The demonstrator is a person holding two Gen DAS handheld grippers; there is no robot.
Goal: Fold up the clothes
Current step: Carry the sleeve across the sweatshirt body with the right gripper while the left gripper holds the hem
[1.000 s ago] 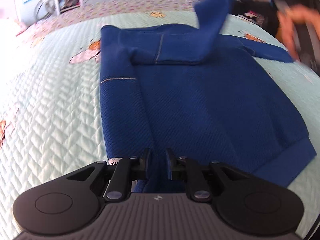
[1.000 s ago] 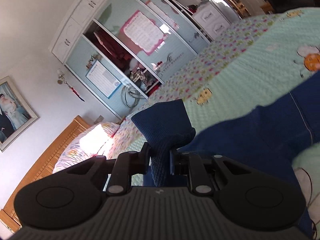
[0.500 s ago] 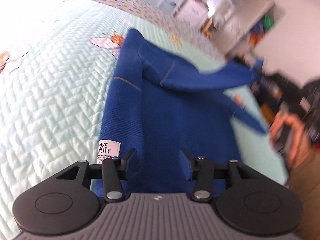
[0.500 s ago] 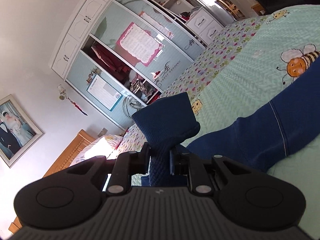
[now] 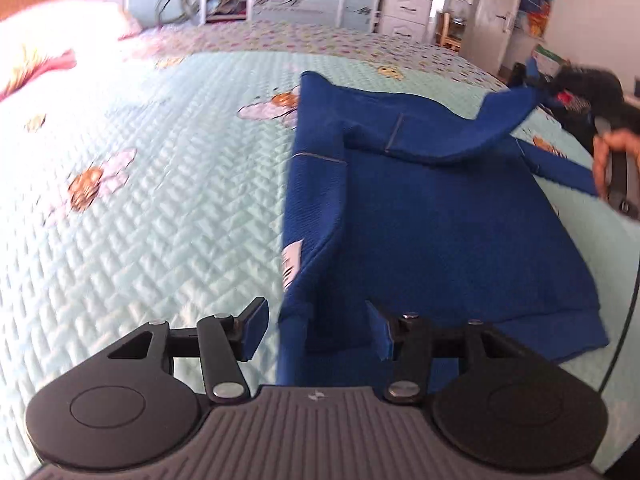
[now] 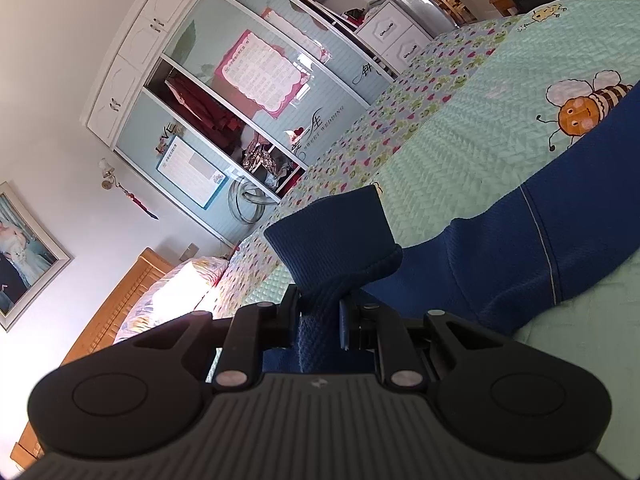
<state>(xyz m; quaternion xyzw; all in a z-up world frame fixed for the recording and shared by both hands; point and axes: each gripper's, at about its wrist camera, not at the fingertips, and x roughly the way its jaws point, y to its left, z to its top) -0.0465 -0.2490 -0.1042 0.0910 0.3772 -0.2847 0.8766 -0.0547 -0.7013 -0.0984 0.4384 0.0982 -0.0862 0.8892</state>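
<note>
Blue sweater (image 5: 432, 216) lay spread on the quilted mint bedspread (image 5: 160, 208), body flat, hem nearest the left wrist camera. Left side of the garment folded inward over the body, with a white label (image 5: 291, 264) showing on that folded edge. Far sleeve (image 5: 500, 120) lifted off the bed and stretched toward the right edge of the left wrist view, where a hand (image 5: 612, 160) gripped a dark handle.

Left gripper (image 5: 316, 330) above the hem, jaws opening. Left pad over bare bedspread, right pad over the sweater; folded hem edge visible in the gap, pads not pressing on it.

Right gripper (image 6: 320, 320) narrow, clamped on the ribbed cuff (image 6: 332, 232) of the sleeve. Cuff stood up beyond the fingertips; rest of the sleeve (image 6: 520, 248) trailed off to the right, draped over the bedspread. Bee print (image 6: 580, 108) on the bedspread just beyond the blue cloth.

Wardrobe (image 6: 224, 92) with glass doors, wooden headboard (image 6: 120, 300) and pillow (image 6: 176, 292) at the far side of the bed. Framed picture (image 6: 24, 256) on the wall, at the left edge of the right wrist view.
</note>
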